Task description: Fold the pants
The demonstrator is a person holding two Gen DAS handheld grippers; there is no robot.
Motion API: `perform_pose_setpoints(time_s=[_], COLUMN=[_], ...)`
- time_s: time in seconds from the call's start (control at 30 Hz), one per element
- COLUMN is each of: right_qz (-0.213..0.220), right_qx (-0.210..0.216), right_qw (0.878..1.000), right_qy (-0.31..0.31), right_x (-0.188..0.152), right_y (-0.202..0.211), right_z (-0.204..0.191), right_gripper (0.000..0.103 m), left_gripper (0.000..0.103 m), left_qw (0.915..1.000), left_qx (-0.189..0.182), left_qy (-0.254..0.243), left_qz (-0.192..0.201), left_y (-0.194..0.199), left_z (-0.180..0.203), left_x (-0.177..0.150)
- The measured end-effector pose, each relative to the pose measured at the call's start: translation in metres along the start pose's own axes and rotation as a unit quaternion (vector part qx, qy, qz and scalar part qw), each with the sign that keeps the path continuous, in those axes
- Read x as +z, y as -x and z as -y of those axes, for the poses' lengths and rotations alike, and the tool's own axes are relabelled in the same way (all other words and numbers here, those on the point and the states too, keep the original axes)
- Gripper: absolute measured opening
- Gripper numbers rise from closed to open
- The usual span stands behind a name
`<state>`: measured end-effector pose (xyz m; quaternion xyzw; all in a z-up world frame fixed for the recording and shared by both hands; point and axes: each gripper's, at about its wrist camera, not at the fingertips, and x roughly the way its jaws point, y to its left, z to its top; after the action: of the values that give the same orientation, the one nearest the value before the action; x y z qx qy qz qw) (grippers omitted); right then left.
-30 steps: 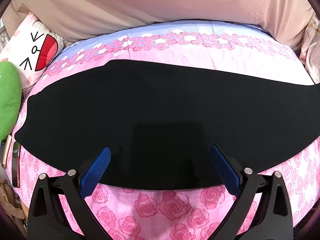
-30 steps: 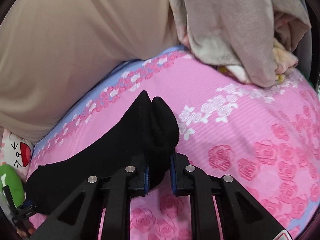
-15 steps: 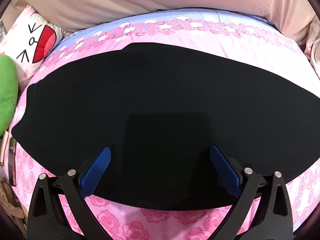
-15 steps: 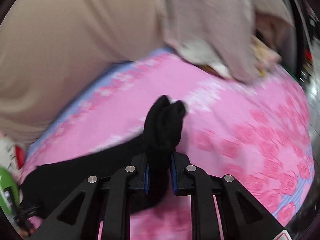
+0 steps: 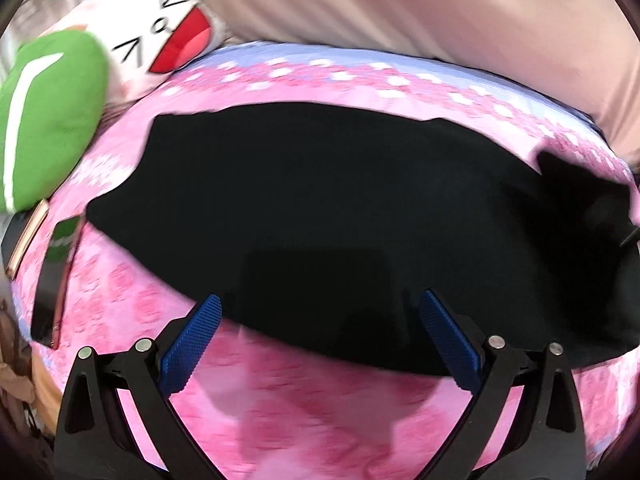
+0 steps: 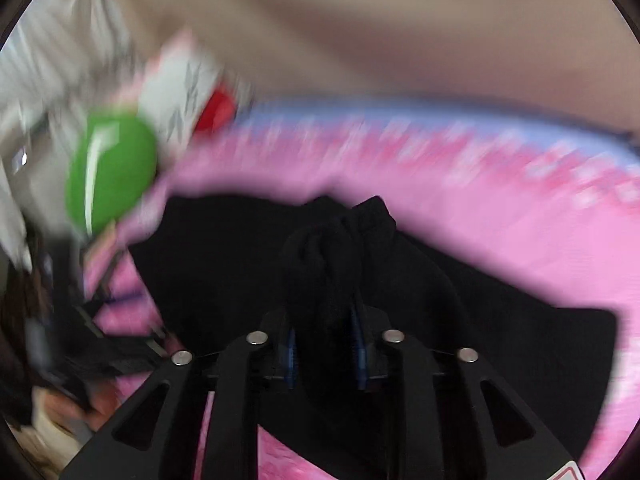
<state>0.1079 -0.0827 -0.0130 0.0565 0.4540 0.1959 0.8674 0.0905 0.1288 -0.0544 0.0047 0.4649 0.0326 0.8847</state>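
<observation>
Black pants (image 5: 320, 216) lie spread across a pink rose-print bed cover (image 5: 280, 400). My left gripper (image 5: 320, 336) is open, its blue pads (image 5: 192, 344) over the pants' near edge, holding nothing. My right gripper (image 6: 325, 344) is shut on a bunched end of the pants (image 6: 340, 248) and holds it raised over the rest of the garment (image 6: 500, 340). That lifted end also shows at the right edge of the left wrist view (image 5: 580, 192). The right wrist view is blurred by motion.
A green plush (image 5: 44, 120) and a white cartoon-face cushion (image 5: 160, 32) sit at the bed's left end. A beige headboard cushion (image 5: 400, 8) runs along the back. A dark phone-like object (image 5: 52, 280) lies at the bed's left edge.
My right gripper has swung left carrying the pants' end over the garment, now facing the green plush. My left gripper has turned left and drawn back slightly, still open.
</observation>
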Motion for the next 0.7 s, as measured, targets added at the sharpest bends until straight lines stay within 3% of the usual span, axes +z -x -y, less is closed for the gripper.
perform_pose_setpoints(time_s=[0.07, 0.17, 0.2, 0.23, 0.3, 0.37, 0.43, 0.57, 0.7], right_qz=[-0.033, 0.009, 0.029, 0.052, 0.091, 0.09, 0.08, 0.044, 0.038], right_qx=[-0.004, 0.003, 0.0, -0.018, -0.08, -0.133, -0.154, -0.125, -0.082], right_qw=[0.999, 1.0, 0.999, 0.997, 0.99, 0.982, 0.973, 0.969, 0.972], right_qy=[0.0, -0.016, -0.032, -0.048, -0.076, -0.099, -0.149, -0.21, -0.215], right_x=[-0.016, -0.029, -0.031, -0.036, -0.053, -0.073, -0.099, -0.131, -0.134], right_y=[-0.024, 0.02, 0.041, 0.066, 0.116, 0.144, 0.157, 0.132, 0.099], right_z=[-0.008, -0.004, 0.006, 0.019, 0.049, 0.074, 0.107, 0.142, 0.142], right_gripper=[0.029, 0.035, 0.043, 0.056, 0.067, 0.067, 0.068, 0.068, 0.068], left_gripper=[0.097, 0.097, 0.097, 0.097, 0.097, 0.097, 0.097, 0.097, 0.097], left_qw=[0.9999, 0.9998, 0.9997, 0.9996, 0.9996, 0.9994, 0.9994, 0.9993, 0.9994], left_qx=[0.007, 0.01, 0.009, 0.004, -0.003, -0.012, -0.022, -0.033, -0.032], left_qy=[0.007, 0.019, 0.023, 0.028, 0.03, 0.03, 0.026, 0.01, -0.003], left_qz=[-0.002, -0.001, -0.001, 0.0, 0.002, 0.005, 0.009, 0.011, 0.013], left_y=[-0.002, -0.002, -0.002, -0.001, 0.0, 0.001, 0.002, 0.004, 0.012], left_z=[-0.015, -0.032, -0.036, -0.038, -0.036, -0.028, -0.016, 0.011, 0.026], left_x=[-0.004, -0.008, -0.009, -0.009, -0.008, -0.006, -0.004, -0.002, -0.002])
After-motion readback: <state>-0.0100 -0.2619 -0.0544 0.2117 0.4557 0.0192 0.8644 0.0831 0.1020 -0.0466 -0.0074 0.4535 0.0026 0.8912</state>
